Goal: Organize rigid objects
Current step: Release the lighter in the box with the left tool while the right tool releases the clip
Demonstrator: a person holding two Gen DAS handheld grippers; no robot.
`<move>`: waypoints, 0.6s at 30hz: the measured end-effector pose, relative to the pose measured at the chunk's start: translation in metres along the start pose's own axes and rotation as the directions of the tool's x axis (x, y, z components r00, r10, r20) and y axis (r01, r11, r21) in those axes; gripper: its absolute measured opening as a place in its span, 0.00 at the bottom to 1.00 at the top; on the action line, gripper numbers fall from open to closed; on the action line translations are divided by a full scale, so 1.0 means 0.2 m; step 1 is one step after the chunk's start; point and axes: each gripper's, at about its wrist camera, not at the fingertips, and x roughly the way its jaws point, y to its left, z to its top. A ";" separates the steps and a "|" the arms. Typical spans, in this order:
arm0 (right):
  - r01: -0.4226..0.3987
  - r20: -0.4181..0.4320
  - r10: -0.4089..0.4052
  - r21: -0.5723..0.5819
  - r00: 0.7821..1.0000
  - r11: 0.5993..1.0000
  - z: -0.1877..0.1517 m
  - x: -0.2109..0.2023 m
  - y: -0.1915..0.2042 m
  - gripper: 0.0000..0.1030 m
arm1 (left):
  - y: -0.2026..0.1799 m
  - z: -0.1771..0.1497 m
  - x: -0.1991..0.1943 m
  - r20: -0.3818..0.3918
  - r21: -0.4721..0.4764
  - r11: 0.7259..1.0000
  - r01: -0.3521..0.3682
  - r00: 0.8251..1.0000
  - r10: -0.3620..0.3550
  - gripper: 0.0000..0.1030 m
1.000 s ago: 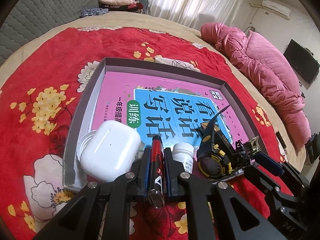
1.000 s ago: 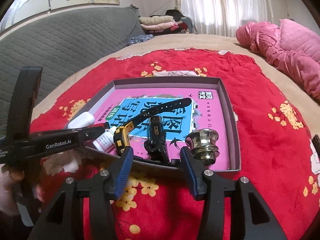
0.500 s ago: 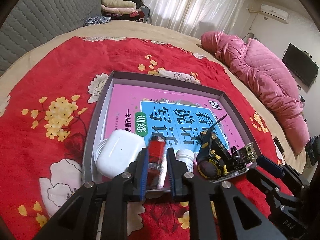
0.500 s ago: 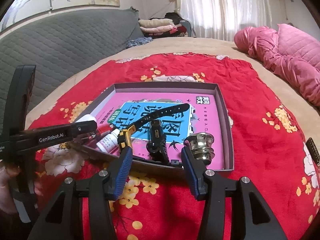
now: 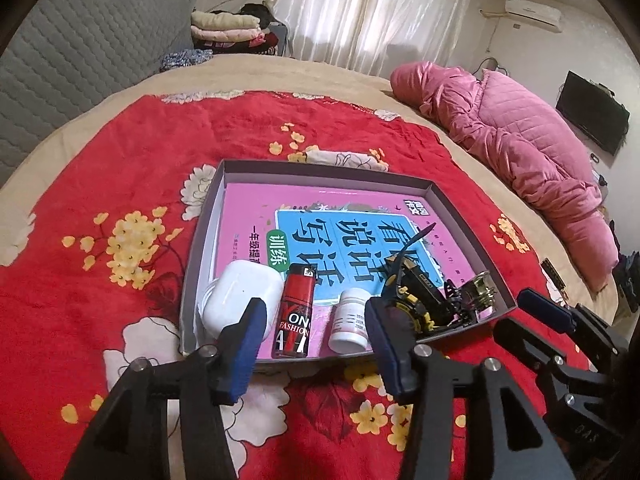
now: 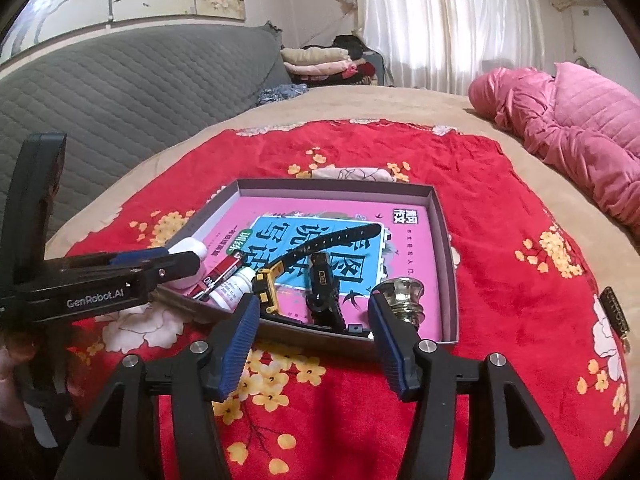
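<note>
A grey shallow box (image 5: 328,168) (image 6: 446,240) lies on the red blanket with a pink and blue book (image 5: 320,216) in it. Along its near edge lie a white earbud case (image 5: 236,292), a red lighter (image 5: 294,312) (image 6: 218,270), a small white bottle (image 5: 348,320) (image 6: 230,290), a black and yellow watch (image 5: 412,292) (image 6: 320,276) and a brass knob (image 5: 482,286) (image 6: 402,294). My left gripper (image 5: 316,344) is open and empty, just short of the lighter. My right gripper (image 6: 312,332) is open and empty in front of the box.
The red flowered blanket (image 5: 120,184) covers a beige bed. A pink quilt (image 5: 520,152) lies at the far right. A grey padded headboard (image 6: 120,92) stands to the left, with folded clothes (image 5: 228,28) behind. A small dark item (image 6: 616,308) lies at the blanket's right edge.
My left gripper let go of the red lighter, opened and drew back; the lighter now lies in the box between the earbud case and the bottle. My right gripper drew back slightly.
</note>
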 end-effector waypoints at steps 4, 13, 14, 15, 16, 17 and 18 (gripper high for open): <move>0.009 0.009 -0.009 -0.004 1.000 1.000 0.01 -0.04 0.01 0.58 | -0.02 0.00 -0.05 0.009 0.013 1.000 -0.010 1.000 0.009 0.50; 0.014 0.016 -0.013 -0.018 1.000 1.000 -0.01 -0.15 0.05 0.70 | -0.06 -0.02 -0.19 0.053 0.041 0.998 -0.048 0.998 0.045 0.71; 0.015 0.015 -0.015 -0.021 1.000 1.000 -0.02 -0.16 0.06 0.70 | -0.06 -0.03 -0.21 0.055 0.036 0.998 -0.043 0.998 0.041 0.71; 0.018 0.012 -0.017 -0.024 1.000 1.000 -0.02 -0.17 0.06 0.70 | -0.05 -0.04 -0.22 0.055 0.033 0.999 -0.038 0.998 0.036 0.71; 0.018 0.011 -0.018 -0.025 1.000 1.000 -0.02 -0.18 0.07 0.71 | -0.06 -0.04 -0.24 0.055 0.025 0.999 -0.033 0.998 0.032 0.71; 0.019 0.011 -0.019 -0.023 1.000 1.000 -0.03 -0.19 0.07 0.71 | -0.05 -0.05 -0.25 0.060 0.016 0.999 -0.031 0.998 0.030 0.71; 0.020 0.010 -0.020 -0.020 1.000 1.000 -0.03 -0.20 0.07 0.71 | -0.05 -0.06 -0.27 0.065 0.007 0.999 -0.034 0.997 0.034 0.71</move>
